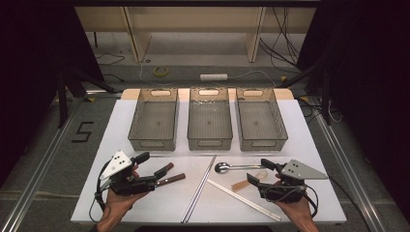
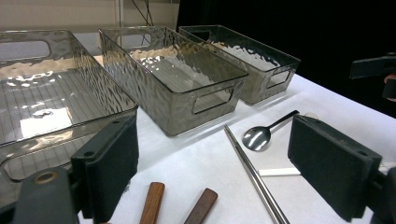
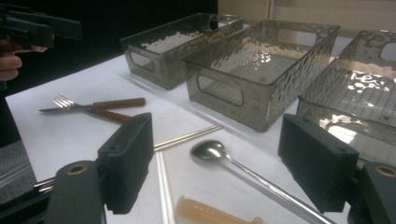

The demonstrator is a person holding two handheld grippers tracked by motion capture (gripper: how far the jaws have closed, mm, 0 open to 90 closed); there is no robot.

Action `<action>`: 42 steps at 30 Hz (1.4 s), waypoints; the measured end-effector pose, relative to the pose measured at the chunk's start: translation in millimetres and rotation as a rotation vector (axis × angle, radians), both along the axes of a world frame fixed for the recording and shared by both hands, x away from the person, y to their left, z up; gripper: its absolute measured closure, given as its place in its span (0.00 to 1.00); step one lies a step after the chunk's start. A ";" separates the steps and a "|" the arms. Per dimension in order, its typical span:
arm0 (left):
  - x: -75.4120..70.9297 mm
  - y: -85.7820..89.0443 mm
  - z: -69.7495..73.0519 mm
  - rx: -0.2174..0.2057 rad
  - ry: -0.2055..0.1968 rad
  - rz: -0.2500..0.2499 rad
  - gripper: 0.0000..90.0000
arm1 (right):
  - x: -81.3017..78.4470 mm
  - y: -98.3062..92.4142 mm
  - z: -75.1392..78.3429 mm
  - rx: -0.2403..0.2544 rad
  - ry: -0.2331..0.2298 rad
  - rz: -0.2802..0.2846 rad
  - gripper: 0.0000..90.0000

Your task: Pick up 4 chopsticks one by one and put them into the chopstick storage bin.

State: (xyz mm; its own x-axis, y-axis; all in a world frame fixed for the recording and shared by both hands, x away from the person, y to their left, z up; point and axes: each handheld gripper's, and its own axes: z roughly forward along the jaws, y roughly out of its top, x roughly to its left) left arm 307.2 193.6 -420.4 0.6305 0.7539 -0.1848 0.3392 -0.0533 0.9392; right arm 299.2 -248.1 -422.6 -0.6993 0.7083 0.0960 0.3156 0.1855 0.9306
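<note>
Cutlery lies on the white table (image 1: 159,205). A fork and a knife with wooden handles (image 1: 170,175) rest at the left, and metal chopsticks (image 1: 199,188) run down the middle. To the right are a metal spoon (image 1: 236,167), white chopsticks (image 1: 241,198) and a small beige plastic piece (image 1: 245,183). My left gripper (image 1: 152,165) is open beside the wooden handles (image 2: 152,203), with nothing between its pads. My right gripper (image 1: 259,171) is open too, just right of the spoon (image 3: 210,151) and the beige piece (image 3: 210,212).
Three clear grey bins stand in a row at the back: left (image 1: 153,121), middle (image 1: 209,121), right (image 1: 261,121). All three are empty. The table's front edge is close under both hands. Dark stands and cables flank the table.
</note>
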 end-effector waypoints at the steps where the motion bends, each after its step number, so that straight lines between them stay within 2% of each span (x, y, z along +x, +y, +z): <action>1: -0.1 0.0 0.0 0.001 -0.001 0.000 0.17 | 0.4 0.3 0.4 -0.005 0.002 0.003 0.31; 4: 0.1 0.1 0.0 -0.001 0.000 0.000 0.17 | 1.3 0.7 2.1 -0.021 0.011 0.012 0.32; 8: 0.5 0.1 -0.2 -0.002 0.002 0.001 0.17 | 5.5 1.2 8.7 -0.079 0.039 0.049 0.33; 9: 0.6 0.1 -0.2 -0.002 0.002 0.000 0.17 | 6.9 2.3 10.3 -0.109 0.052 0.068 0.33; 10: 0.7 0.2 -0.2 0.000 0.003 0.000 0.17 | 6.9 2.3 10.3 -0.109 0.052 0.068 0.33; 12: 0.7 0.4 -0.2 -0.001 0.003 0.001 0.17 | 8.3 4.3 12.6 -0.154 0.071 0.091 0.34; 13: 0.7 0.5 0.0 -0.001 0.003 0.001 0.17 | 10.0 6.8 15.0 -0.211 0.088 0.119 0.35; 15: 0.7 0.4 0.0 -0.006 0.004 0.005 0.17 | 9.6 8.3 16.2 -0.246 0.102 0.126 0.36; 16: 0.7 0.5 0.0 -0.006 0.004 0.005 0.17 | 9.6 8.3 16.2 -0.246 0.102 0.126 0.36; 17: 0.8 0.6 0.0 -0.004 0.004 0.004 0.17 | 10.0 9.8 17.2 -0.289 0.134 0.140 0.36; 18: 0.9 0.5 0.0 -0.004 0.004 0.003 0.17 | 10.0 9.8 17.2 -0.289 0.134 0.140 0.36; 19: 0.9 0.4 0.0 0.000 0.005 0.000 0.17 | 11.8 11.6 17.3 -0.341 0.175 0.159 0.36; 20: 0.8 0.3 0.0 0.003 0.005 -0.002 0.17 | 11.8 11.6 17.3 -0.341 0.175 0.159 0.36; 21: 0.8 0.2 0.0 0.004 0.005 -0.002 0.17 | 13.2 14.4 16.8 -0.399 0.209 0.171 0.38; 22: 0.7 0.2 0.0 0.005 0.004 -0.002 0.17 | 13.2 14.4 16.8 -0.399 0.209 0.171 0.38; 23: 0.8 0.2 0.1 0.004 0.004 -0.003 0.17 | 15.2 17.8 16.0 -0.445 0.243 0.192 0.41; 24: 0.9 0.2 0.1 0.003 0.005 -0.002 0.17 | 15.2 17.8 16.0 -0.445 0.243 0.192 0.41; 25: 1.1 0.2 0.0 0.003 0.006 -0.002 0.17 | 15.9 19.3 15.5 -0.469 0.255 0.197 0.42; 26: 1.1 0.1 0.0 0.004 0.006 -0.003 0.17 | 18.7 23.6 12.5 -0.537 0.294 0.204 0.44; 27: 1.1 0.1 0.0 0.004 0.006 -0.003 0.17 | 18.7 23.6 12.5 -0.537 0.294 0.204 0.44; 28: 1.0 0.1 0.2 0.004 0.006 -0.003 0.17 | 21.2 26.4 9.4 -0.581 0.346 0.221 0.46; 31: 0.7 0.0 0.4 0.004 0.004 -0.003 0.17 | 21.7 29.4 4.6 -0.641 0.385 0.221 0.51; 34: 0.6 0.3 0.4 0.002 0.003 -0.004 0.17 | 21.6 30.1 1.4 -0.654 0.406 0.235 0.54; 35: 0.7 0.4 0.5 0.001 0.003 -0.003 0.17 | 21.8 30.6 -2.5 -0.682 0.427 0.241 0.56; 37: 0.8 0.5 0.4 0.000 0.004 -0.003 0.17 | 21.4 31.3 -5.1 -0.699 0.445 0.242 0.57; 42: 0.3 -0.1 0.8 0.002 0.004 -0.005 0.17 | 20.6 32.8 -10.4 -0.714 0.472 0.247 0.61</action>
State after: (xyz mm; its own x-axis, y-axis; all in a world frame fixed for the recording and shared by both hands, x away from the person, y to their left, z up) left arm 307.6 193.5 -419.6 0.6339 0.7508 -0.1859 0.3424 -0.0569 0.9378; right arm 319.7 -215.4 -433.0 -0.8395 0.5433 0.0058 0.5107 0.7853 0.3501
